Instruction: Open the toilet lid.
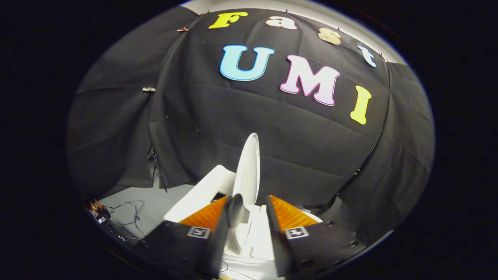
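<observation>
A: One wall of black cloth takes up most of the booth, hanging in folds behind everything else.

B: And below it?

A: A patch of grey floor off to one side of the tongs, with loose cables lying on it and a thin dark stand leaning up against the cloth.

B: Where is the toilet?

A: The white toilet sits just ahead of the tongs. Its toilet lid stands raised, close to upright, seen nearly edge-on and rising beyond the fingertips toward the cloth.

B: What are the tongs doing?

A: The tongs are spread apart, with a clear gap between the two fingers. The lower edge of the lid and the white seat area show through that gap. One finger lies close beside the lid's lower edge; whether it touches cannot be told. The other finger stands apart from it.
</observation>
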`<state>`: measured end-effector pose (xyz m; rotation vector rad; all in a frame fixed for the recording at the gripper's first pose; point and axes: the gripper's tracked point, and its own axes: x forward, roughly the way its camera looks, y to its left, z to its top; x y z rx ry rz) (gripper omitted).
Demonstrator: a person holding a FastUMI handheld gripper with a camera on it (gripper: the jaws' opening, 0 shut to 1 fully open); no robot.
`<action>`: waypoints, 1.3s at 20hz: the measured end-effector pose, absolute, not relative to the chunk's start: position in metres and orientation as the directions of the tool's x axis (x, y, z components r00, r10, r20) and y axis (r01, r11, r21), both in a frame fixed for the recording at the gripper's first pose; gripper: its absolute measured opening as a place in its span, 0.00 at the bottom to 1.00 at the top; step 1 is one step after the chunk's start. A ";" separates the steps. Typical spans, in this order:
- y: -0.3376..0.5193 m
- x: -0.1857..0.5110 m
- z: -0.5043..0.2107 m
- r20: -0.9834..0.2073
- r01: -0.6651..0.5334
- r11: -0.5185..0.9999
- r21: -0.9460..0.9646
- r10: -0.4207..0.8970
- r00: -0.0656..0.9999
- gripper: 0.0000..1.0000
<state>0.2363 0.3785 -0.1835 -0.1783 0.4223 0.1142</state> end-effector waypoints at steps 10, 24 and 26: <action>0.339 0.199 -0.084 -0.263 -0.152 0.988 -0.018 0.142 0.954 0.99; 0.180 0.126 0.020 -0.101 -0.120 0.992 0.032 0.122 0.987 0.99; 0.156 0.115 0.029 -0.077 -0.102 0.994 0.035 0.105 0.991 0.98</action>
